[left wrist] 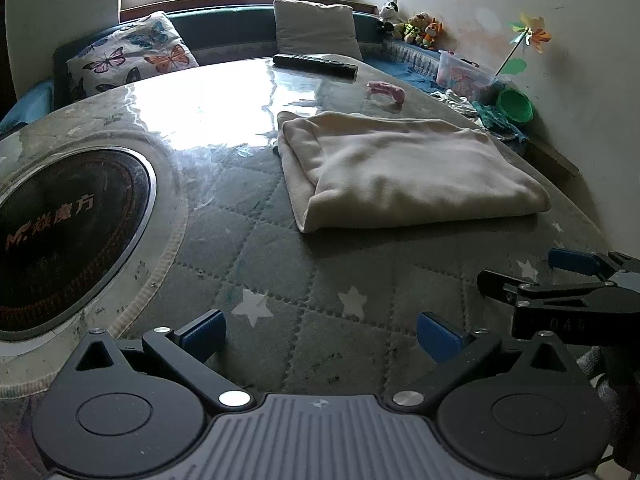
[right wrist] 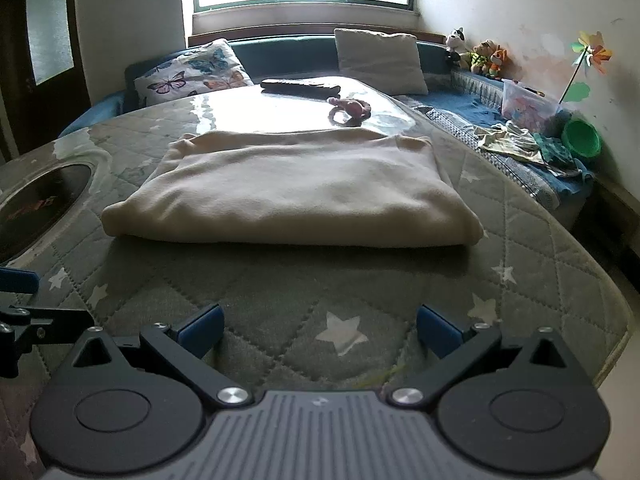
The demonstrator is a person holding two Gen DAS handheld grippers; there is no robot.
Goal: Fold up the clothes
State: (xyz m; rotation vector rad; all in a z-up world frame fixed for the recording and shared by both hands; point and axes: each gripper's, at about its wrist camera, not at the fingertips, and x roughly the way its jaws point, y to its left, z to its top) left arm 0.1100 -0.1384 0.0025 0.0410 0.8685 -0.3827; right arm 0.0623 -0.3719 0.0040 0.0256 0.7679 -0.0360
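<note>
Both the left gripper (left wrist: 322, 336) and right gripper (right wrist: 320, 330) gape empty, while ahead the folded cream fleece garment (right wrist: 296, 188) looks soft, light, best pinched at corners.

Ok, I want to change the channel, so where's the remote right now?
The remote lies at the far end of the table, past the folded cream garment, just in front of the grey cushion and left of the pink toy.
</note>
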